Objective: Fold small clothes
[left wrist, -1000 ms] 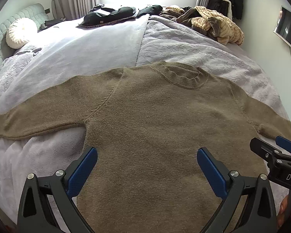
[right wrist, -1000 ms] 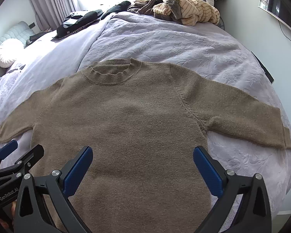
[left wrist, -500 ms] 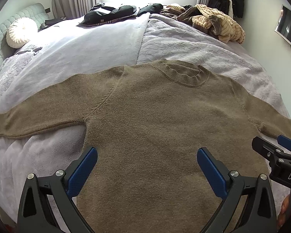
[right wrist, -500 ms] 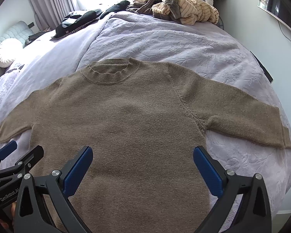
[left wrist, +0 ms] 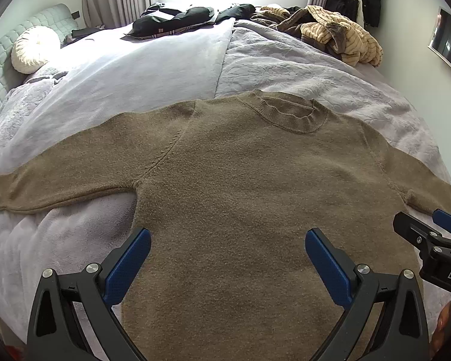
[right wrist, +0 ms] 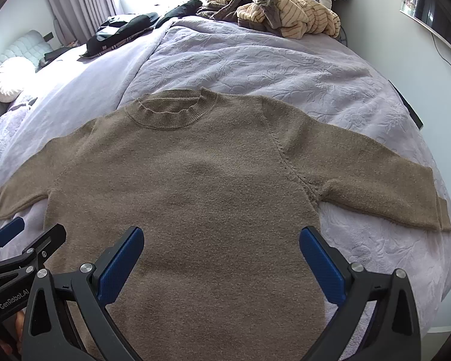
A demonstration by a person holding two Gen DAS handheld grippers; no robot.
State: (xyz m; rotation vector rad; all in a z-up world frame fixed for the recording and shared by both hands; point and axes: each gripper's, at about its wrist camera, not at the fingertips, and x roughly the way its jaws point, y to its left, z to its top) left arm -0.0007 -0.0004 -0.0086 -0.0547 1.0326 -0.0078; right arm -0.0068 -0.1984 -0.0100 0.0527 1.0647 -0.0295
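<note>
Sweater [left wrist: 240,195] flat, sleeves near bed [left wrist: 315,75] edges

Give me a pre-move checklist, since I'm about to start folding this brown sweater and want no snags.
1. Sweater lies flat, front up, collar away from the tools: ok.
2. Both sleeves spread out, left sleeve and right sleeve: ok.
3. Left tool open, holding nothing: ok.
4. Right tool open, holding nothing: ok.
5. Clothes pile at the far bed edge, apart from the sweater: ok.
6. Sweater hem straight: cannot tell, hidden below both tools.
</note>
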